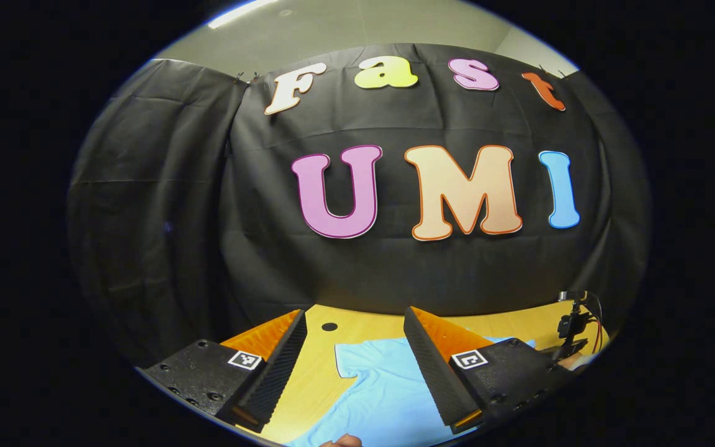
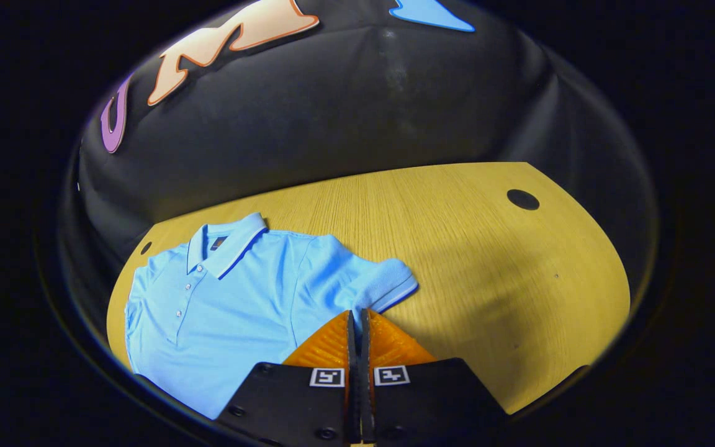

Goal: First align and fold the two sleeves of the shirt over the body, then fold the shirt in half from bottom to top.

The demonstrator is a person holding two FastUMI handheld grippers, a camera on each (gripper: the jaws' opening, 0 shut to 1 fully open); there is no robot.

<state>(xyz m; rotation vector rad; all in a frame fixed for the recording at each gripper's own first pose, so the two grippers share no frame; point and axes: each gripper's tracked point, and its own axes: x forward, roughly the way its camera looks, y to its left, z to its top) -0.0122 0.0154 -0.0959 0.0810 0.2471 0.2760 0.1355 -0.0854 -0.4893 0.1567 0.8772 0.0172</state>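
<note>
A light blue polo shirt (image 2: 239,310) lies face up on the wooden table (image 2: 488,261), collar (image 2: 228,247) toward the far wall. One short sleeve (image 2: 383,283) sticks out to the side. My right gripper (image 2: 357,315) is shut, its tips over the shirt's edge just below that sleeve; no cloth shows between the fingers. In the left gripper view, my left gripper (image 1: 354,313) is open, held above the table, with part of the shirt (image 1: 382,391) showing between its fingers.
The table has round cable holes (image 2: 522,199) (image 1: 329,326). A small black device on a stand (image 1: 571,329) sits at the table's far right edge. A bit of a hand (image 1: 342,441) shows at the bottom. The black cloth wall backs the table.
</note>
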